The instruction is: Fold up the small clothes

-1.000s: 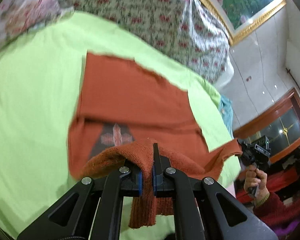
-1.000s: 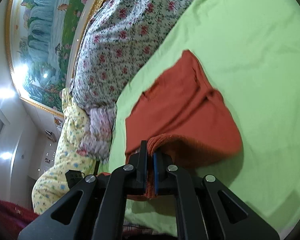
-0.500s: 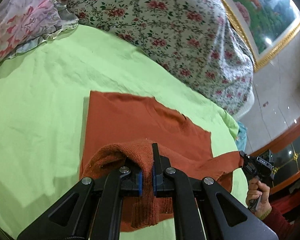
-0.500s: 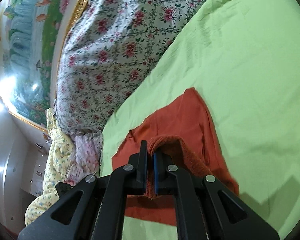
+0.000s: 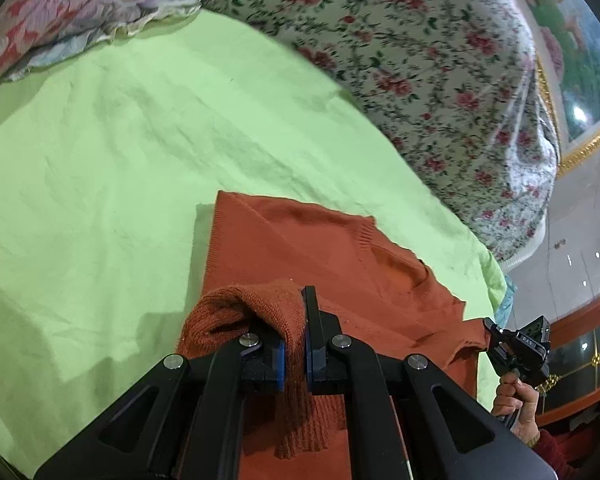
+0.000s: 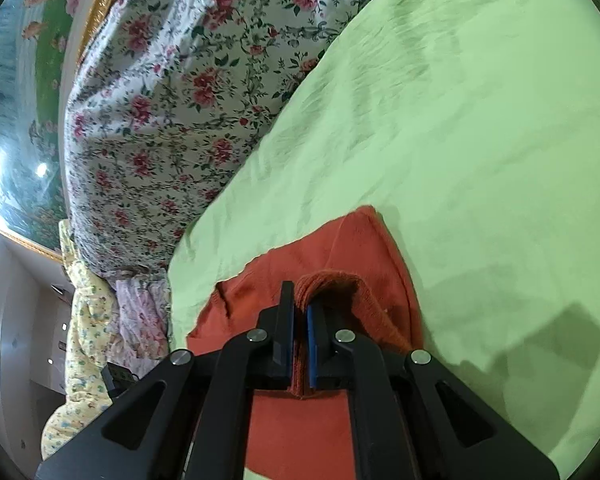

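From your left wrist camera, your left gripper (image 5: 294,344) is clamped on a fold of the orange knitted sweater (image 5: 320,248); the blue pads are pinched tight with the ribbed edge squeezed between them, and a strip of knit hangs down below the fingers. The rest of the sweater lies spread on the green sheet (image 5: 120,140) ahead of the gripper, its far edge straight and its collar notch toward the right. Beyond the sheet you see the floral quilt (image 5: 420,60) bunched along the far side, and a pink floral pillow (image 5: 60,8) at the upper left. At the right edge, your right hand (image 5: 516,400) grips the handle of the right gripper (image 5: 490,326), whose tip meets the sweater's far corner. A gold-framed painting (image 5: 580,80) hangs on the wall behind.

From your right wrist camera, the right gripper (image 6: 300,328) is likewise closed on the sweater (image 6: 340,248), a thick rolled fold caught between its pads, the knit bulging up and to the right of the fingers. The garment lies flat on the green sheet (image 6: 460,120) in front of and under the gripper. The floral quilt (image 6: 180,100) runs along the left, with a yellow patterned cloth (image 6: 84,360) lower left and the painting (image 6: 20,80) behind it.
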